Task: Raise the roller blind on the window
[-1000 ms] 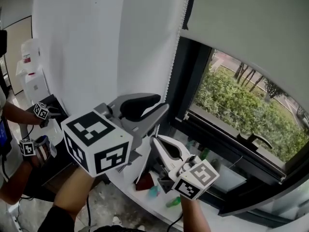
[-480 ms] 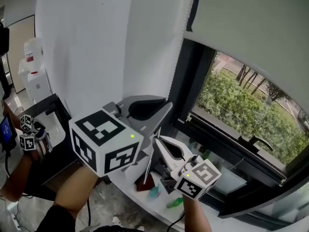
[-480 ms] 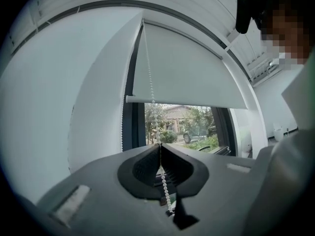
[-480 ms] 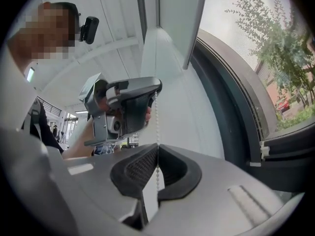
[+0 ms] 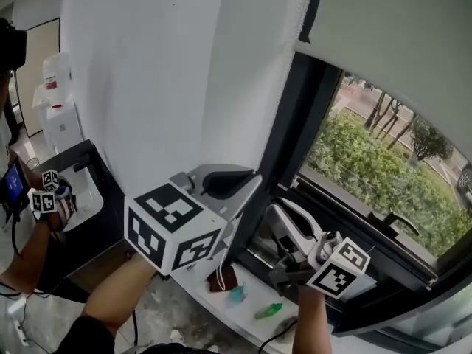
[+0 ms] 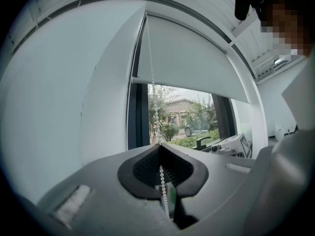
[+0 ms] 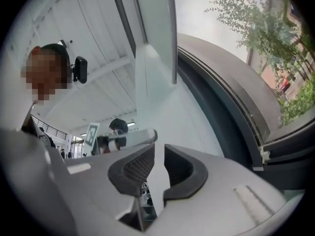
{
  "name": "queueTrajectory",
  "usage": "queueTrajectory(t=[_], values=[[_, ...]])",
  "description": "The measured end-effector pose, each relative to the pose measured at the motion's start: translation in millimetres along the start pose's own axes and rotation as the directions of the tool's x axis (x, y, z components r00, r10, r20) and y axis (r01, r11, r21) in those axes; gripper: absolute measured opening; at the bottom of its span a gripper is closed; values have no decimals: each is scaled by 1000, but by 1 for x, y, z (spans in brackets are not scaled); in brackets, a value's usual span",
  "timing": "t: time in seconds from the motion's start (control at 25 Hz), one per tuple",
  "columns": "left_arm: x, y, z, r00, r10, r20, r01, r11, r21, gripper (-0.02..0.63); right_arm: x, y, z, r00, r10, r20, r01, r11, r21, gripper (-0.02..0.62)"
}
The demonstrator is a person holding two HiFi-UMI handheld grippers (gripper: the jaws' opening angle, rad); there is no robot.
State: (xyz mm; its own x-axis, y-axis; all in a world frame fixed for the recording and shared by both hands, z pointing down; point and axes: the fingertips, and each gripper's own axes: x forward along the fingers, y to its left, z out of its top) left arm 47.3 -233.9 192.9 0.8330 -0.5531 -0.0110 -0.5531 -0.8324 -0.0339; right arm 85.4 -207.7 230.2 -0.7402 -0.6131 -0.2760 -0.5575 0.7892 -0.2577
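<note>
Green shrubs (image 5: 346, 150) show through the window (image 5: 284, 146) under the roller blind (image 5: 391, 35), which hangs at upper right. At lower centre the left gripper (image 5: 249, 178) pinches the bead chain (image 6: 161, 180). The jaws of the right gripper (image 5: 284, 216) have just been opening, with nothing between them.

place: office or lab | cues: roller blind (image 5: 383, 35), black desk (image 5: 110, 198)

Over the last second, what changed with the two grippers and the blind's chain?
The left gripper closed on the bead chain and now pinches it. The right gripper has just been opening, nothing between its jaws, and swung right, away from the chain. The roller blind hangs about as low as before.
</note>
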Motion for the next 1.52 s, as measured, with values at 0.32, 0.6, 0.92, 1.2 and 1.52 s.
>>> queueTrajectory(t=[0.32, 0.6, 0.92, 1.2, 1.52], values=[[13, -13, -84, 986, -36, -164, 29, 998, -47, 14, 34, 24, 50, 1000, 26, -4, -26, 984, -176, 92], [11, -21, -127, 970, -56, -237, 40, 997, -71, 14, 66, 25, 65, 998, 10, -67, -26, 967, -253, 97], [4, -22, -160, 954, -72, -292, 47, 995, -92, 14, 77, 23, 65, 999, 4, -52, -17, 966, -257, 25], [2, -14, -164, 954, -76, -291, 46, 993, -108, 15, 77, 24, 60, 999, 0, -33, -10, 960, -279, 20], [-6, -24, -193, 914, -124, -386, 90, 990, -104, 15, 61, 9, 35, 999, -37, -25, 29, 965, -262, 18]])
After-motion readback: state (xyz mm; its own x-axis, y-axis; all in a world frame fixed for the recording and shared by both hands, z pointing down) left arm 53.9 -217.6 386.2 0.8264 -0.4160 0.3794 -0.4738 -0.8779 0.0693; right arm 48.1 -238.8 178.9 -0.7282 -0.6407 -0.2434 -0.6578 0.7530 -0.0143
